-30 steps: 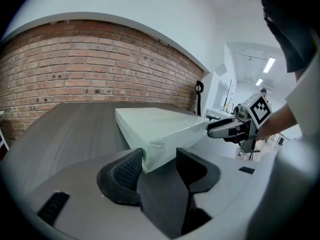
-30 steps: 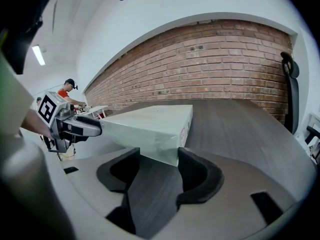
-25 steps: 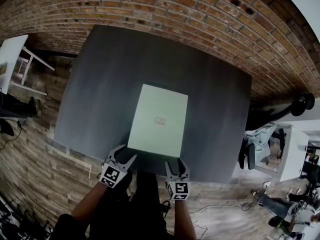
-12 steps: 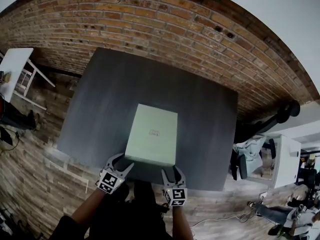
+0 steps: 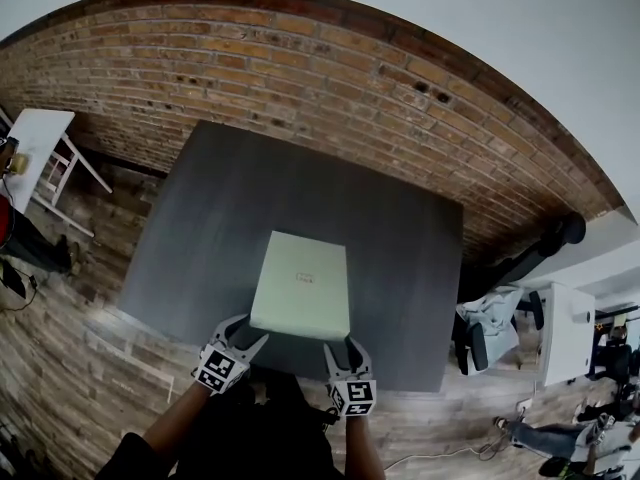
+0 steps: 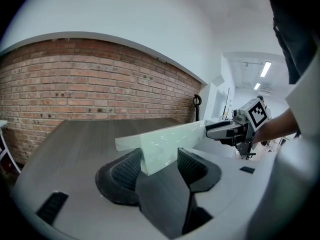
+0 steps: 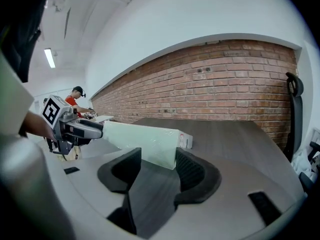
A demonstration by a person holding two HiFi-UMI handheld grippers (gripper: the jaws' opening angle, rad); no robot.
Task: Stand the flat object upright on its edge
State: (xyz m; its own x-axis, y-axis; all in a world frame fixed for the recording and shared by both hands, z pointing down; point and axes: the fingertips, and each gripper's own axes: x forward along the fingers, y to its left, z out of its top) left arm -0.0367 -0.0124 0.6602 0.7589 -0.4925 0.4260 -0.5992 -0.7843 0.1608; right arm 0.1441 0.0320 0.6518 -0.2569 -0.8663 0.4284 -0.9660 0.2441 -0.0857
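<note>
A flat pale green box [image 5: 300,283] lies on the dark grey table [image 5: 400,258], and its near edge looks tilted up off the top. My left gripper [image 5: 247,330] is at the box's near left corner and my right gripper [image 5: 345,346] at its near right corner. In the left gripper view the box corner [image 6: 165,144] sits between the jaws of the left gripper [image 6: 159,160], which are opening. In the right gripper view the other corner [image 7: 150,144] sits between the jaws of the right gripper [image 7: 159,160], which are closing, and touches the right pad [image 7: 187,166].
A brick wall [image 5: 300,88] runs behind the table. A small white table [image 5: 35,148] stands at the far left. Chairs and a white cabinet [image 5: 560,333] stand to the right. The table's near edge [image 5: 290,363] lies right under my grippers. A person in red [image 7: 77,96] stands far off.
The box looks shorter front to back, its near edge higher. Both grippers have stayed at its near corners. The head view has tipped up and shows more wall.
</note>
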